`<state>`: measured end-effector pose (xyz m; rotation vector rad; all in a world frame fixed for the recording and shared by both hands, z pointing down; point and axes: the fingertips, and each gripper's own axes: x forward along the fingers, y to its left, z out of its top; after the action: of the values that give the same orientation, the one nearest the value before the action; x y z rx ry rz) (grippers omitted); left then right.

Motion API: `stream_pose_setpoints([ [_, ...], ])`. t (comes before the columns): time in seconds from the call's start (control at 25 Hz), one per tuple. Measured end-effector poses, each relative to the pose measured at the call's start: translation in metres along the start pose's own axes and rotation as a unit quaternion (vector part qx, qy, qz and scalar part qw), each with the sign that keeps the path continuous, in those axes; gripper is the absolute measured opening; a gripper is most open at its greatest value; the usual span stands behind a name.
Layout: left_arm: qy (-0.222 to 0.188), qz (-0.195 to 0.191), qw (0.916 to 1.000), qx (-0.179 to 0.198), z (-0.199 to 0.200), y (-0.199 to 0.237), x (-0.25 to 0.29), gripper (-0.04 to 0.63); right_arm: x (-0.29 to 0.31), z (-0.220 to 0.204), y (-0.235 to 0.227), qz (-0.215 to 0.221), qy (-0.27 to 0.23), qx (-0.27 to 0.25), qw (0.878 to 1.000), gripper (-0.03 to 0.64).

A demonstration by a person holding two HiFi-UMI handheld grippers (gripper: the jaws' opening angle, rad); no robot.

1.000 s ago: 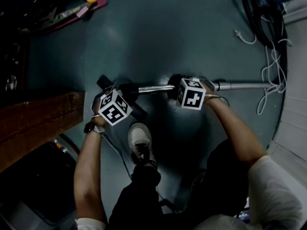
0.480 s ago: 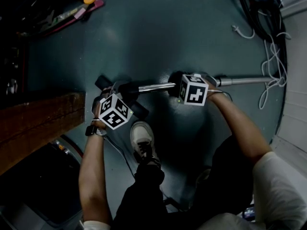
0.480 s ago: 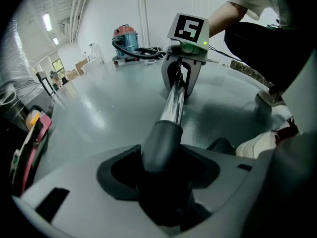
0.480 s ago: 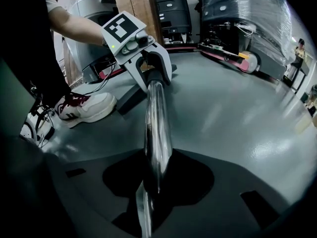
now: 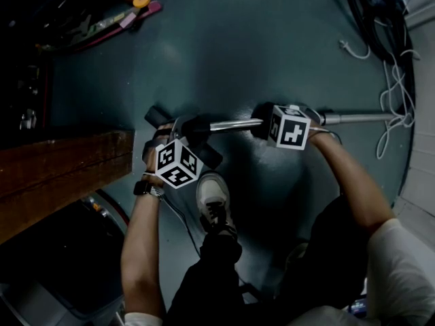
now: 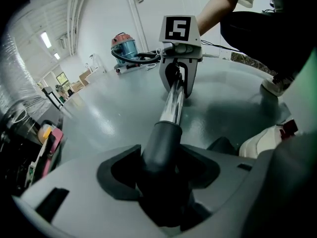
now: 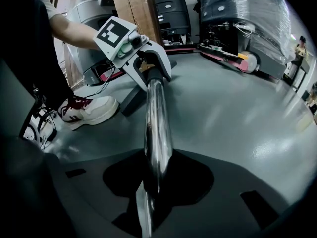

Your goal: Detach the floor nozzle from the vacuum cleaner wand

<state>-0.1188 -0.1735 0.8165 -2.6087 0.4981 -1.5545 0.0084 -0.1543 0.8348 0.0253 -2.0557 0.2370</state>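
Note:
The chrome vacuum wand (image 5: 234, 123) lies level above the dark floor, running right past my hands. Its left end enters the black floor nozzle (image 5: 192, 140). My left gripper (image 5: 178, 136) is shut on the nozzle's dark grey neck (image 6: 161, 148), which fills the space between its jaws (image 6: 163, 182). My right gripper (image 5: 266, 128) is shut on the chrome tube (image 7: 156, 128) farther along, and the tube runs straight between its jaws (image 7: 153, 182). Each gripper view shows the other gripper clamped on the far end of the rod.
A person's white shoe (image 5: 214, 199) stands just below the nozzle. A wooden beam (image 5: 61, 168) lies at the left. Black hoses and a white cord (image 5: 389, 94) are at the right, hand tools (image 5: 129, 12) at the top left. A blue vacuum canister (image 6: 124, 46) stands far off.
The left gripper has rolled a little on the nozzle neck and its marker cube sits lower in the head view. The right gripper keeps its hold on the wand in the same place.

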Motion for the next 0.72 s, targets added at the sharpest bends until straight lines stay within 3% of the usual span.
stream_pose_setpoints([
  [0.32, 0.003, -0.083, 0.9962, -0.023, -0.002, -0.007, -0.003, 0.206, -0.003, 0.001, 0.002, -0.008, -0.003, -0.007, 1.000, 0.144],
  [0.6, 0.015, -0.171, 0.9833, -0.061, -0.005, -0.015, -0.005, 0.198, -0.003, 0.003, 0.004, -0.008, -0.002, -0.016, 1.000, 0.143],
  [0.72, 0.012, -0.170, 0.9832, -0.064, -0.005, -0.016, -0.004, 0.196, -0.002, 0.002, 0.005, -0.006, -0.001, -0.015, 1.000, 0.143],
])
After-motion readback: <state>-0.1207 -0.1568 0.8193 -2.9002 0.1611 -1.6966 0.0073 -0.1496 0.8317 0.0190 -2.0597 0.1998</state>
